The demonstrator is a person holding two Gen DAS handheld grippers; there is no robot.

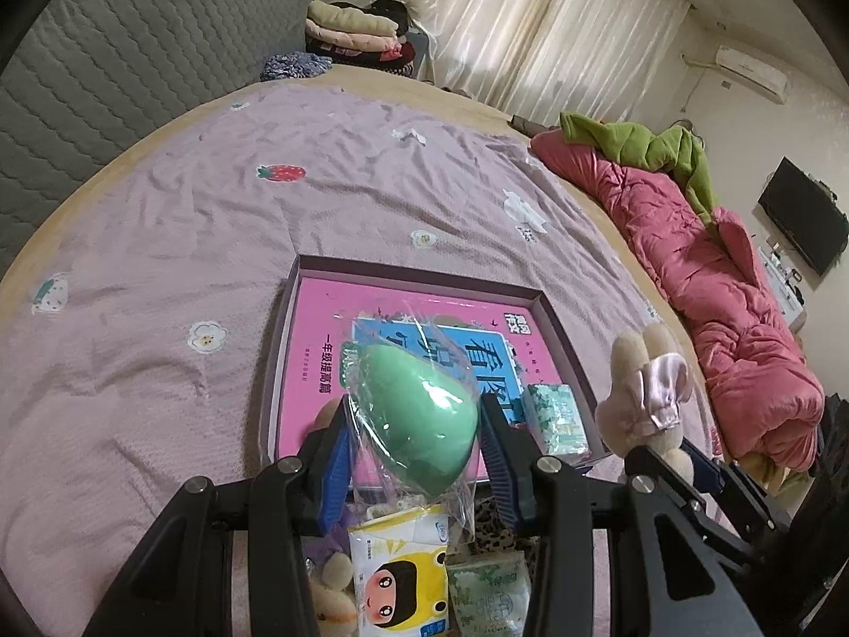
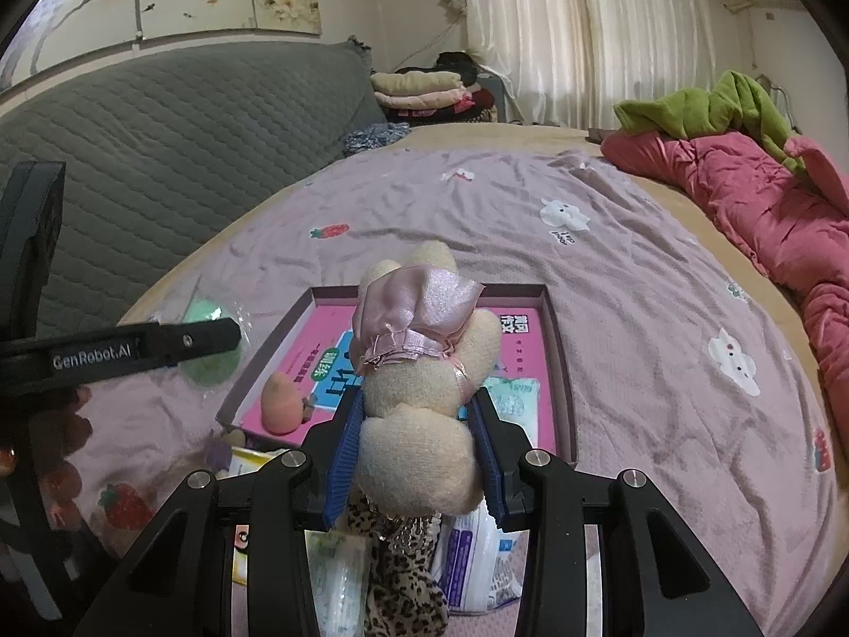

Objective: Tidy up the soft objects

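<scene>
My left gripper (image 1: 416, 419) is shut on a green egg-shaped sponge in clear wrap (image 1: 419, 414), held above the near edge of a shallow box (image 1: 554, 313) with a pink book inside. My right gripper (image 2: 419, 424) is shut on a beige plush bunny in a pink satin dress (image 2: 424, 371), also above the box (image 2: 557, 329). The bunny shows at the right of the left wrist view (image 1: 642, 393). The sponge shows at the left of the right wrist view (image 2: 204, 318). An orange sponge (image 2: 284, 403) and a green tissue pack (image 2: 512, 398) lie in the box.
Below the grippers lie tissue packs (image 1: 400, 573), a leopard-print cloth (image 2: 398, 573) and a small plush (image 1: 331, 589). The lilac bedspread (image 1: 212, 223) covers the bed. A pink quilt with a green garment (image 1: 705, 265) lies along the right side. A grey headboard (image 2: 159, 159) stands at the left.
</scene>
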